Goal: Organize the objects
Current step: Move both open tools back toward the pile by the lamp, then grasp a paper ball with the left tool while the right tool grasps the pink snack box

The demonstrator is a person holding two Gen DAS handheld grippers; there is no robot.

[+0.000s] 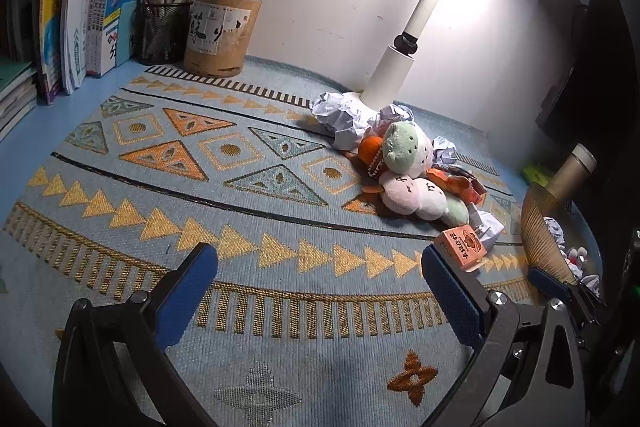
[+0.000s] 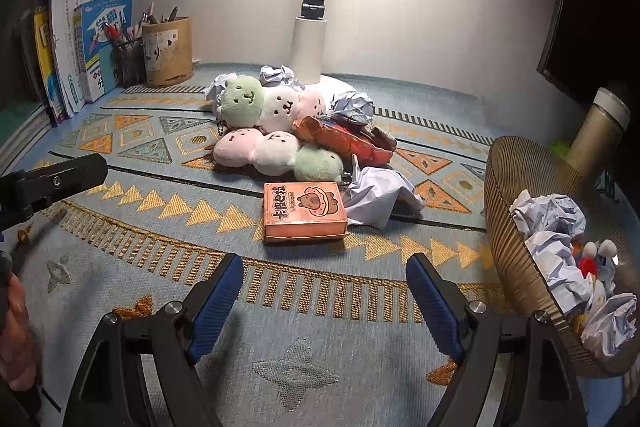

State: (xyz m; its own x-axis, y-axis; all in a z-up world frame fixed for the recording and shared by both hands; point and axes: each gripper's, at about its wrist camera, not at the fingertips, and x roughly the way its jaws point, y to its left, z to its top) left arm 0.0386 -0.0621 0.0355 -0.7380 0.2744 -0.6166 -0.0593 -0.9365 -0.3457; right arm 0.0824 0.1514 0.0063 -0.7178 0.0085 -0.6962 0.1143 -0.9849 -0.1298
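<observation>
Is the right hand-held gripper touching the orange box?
Apart. The right wrist view shows bare mat between the right hand-held gripper and the orange box.

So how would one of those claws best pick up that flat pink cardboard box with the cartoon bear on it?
Judging by its pose, grip the flat pink cardboard box across its two short side edges, coming down from above and the near side. It lies flat on the woven patterned mat, and the open right gripper looks wide enough. The crumpled white paper ball crowds its right edge.
</observation>
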